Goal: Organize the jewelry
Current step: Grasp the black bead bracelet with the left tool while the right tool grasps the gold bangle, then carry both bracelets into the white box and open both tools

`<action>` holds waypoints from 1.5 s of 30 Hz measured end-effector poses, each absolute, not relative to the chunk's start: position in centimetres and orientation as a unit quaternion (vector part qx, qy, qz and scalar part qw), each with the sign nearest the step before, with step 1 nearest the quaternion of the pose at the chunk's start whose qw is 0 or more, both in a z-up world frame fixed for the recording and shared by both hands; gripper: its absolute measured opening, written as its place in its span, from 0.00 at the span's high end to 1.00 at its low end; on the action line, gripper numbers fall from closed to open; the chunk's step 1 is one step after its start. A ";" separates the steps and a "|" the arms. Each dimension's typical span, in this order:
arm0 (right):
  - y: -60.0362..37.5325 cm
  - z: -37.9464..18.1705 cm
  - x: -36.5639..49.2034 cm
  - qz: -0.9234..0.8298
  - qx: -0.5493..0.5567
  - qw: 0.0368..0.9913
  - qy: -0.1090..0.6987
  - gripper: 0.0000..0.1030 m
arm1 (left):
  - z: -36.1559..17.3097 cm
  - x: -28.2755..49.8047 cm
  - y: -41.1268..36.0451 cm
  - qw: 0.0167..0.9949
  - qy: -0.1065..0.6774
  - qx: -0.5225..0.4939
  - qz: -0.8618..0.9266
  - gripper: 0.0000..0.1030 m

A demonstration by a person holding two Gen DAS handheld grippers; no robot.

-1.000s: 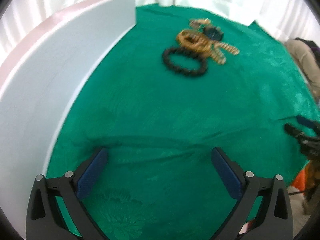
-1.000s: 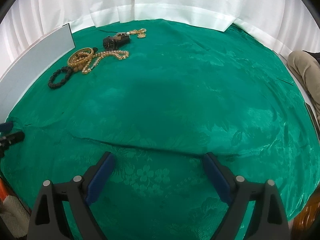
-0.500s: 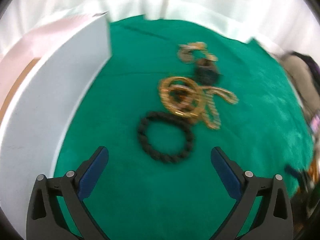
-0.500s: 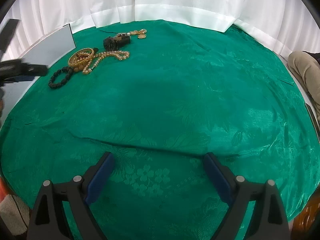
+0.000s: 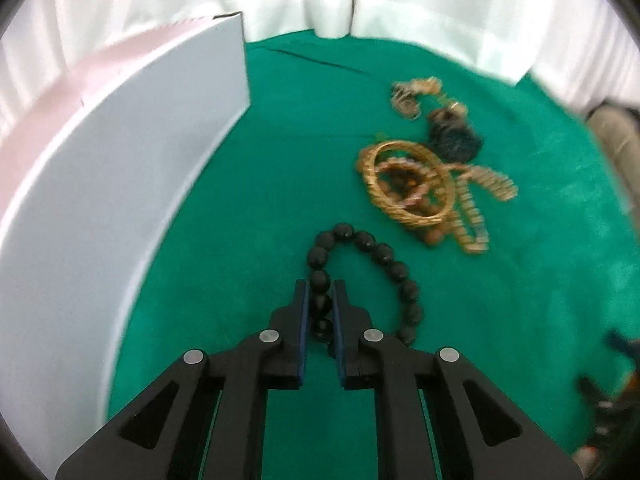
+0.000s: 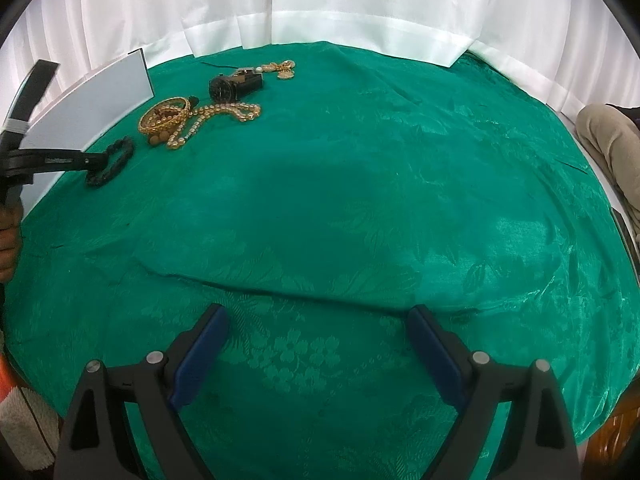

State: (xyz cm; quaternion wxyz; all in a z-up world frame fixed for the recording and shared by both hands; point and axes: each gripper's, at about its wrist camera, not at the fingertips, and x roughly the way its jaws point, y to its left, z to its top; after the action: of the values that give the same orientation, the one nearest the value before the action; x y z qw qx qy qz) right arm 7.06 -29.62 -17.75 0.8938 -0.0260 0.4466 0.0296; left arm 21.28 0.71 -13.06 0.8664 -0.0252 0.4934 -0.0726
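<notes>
A black bead bracelet [image 5: 384, 258] lies on the green cloth, and my left gripper [image 5: 320, 286] is shut on its near-left side. From the right wrist view the same gripper [image 6: 90, 159] holds the bracelet [image 6: 116, 158] at the far left. Beyond it lie gold bangles [image 5: 404, 182], a gold bead chain [image 5: 472, 216], a dark watch [image 5: 454, 138] and a small gold piece [image 5: 412, 96]. A white box [image 5: 120, 184] stands to the left. My right gripper [image 6: 318, 344] is open and empty over the cloth's near edge.
The green patterned cloth [image 6: 360, 184] covers the table, with a crease across its near part. White curtains [image 6: 320, 0] hang behind. A person's knee in beige trousers [image 6: 612, 136] is at the right edge.
My left gripper moved forward to the black bracelet and closed on it; its loop is now pulled narrower. The right gripper has not moved.
</notes>
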 end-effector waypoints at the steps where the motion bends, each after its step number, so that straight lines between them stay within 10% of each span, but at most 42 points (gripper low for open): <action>1: -29.6 -17.7 7.0 0.030 -0.026 0.894 0.446 0.09 | -12.5 20.7 1.5 0.867 0.488 -0.050 -0.084 0.91; 13: -26.0 -10.9 10.7 0.175 -0.004 0.894 0.413 0.13 | -7.3 14.3 5.4 0.873 0.450 -0.149 -0.115 0.91; 18: -18.2 -9.8 16.5 0.307 -0.059 0.857 0.410 0.73 | -7.1 13.3 5.9 0.875 0.444 -0.159 -0.106 0.91; 28: -10.7 -13.8 23.4 0.309 -0.176 0.831 0.429 0.74 | -7.5 12.1 7.8 0.871 0.447 -0.176 -0.104 0.91; 34: -9.7 -14.4 24.7 0.298 -0.187 0.826 0.441 1.00 | -8.2 12.6 8.0 0.864 0.456 -0.185 -0.108 0.91; 45: -15.2 -12.2 26.3 0.272 -0.085 0.837 0.468 0.95 | -7.6 12.6 7.7 0.867 0.449 -0.178 -0.120 0.91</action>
State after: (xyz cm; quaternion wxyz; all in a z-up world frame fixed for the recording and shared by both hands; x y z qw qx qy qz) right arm 26.30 -15.21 -12.16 0.8367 -0.0847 0.4676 0.2723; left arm 12.63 7.73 -7.58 0.8672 -0.1778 0.4494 -0.1201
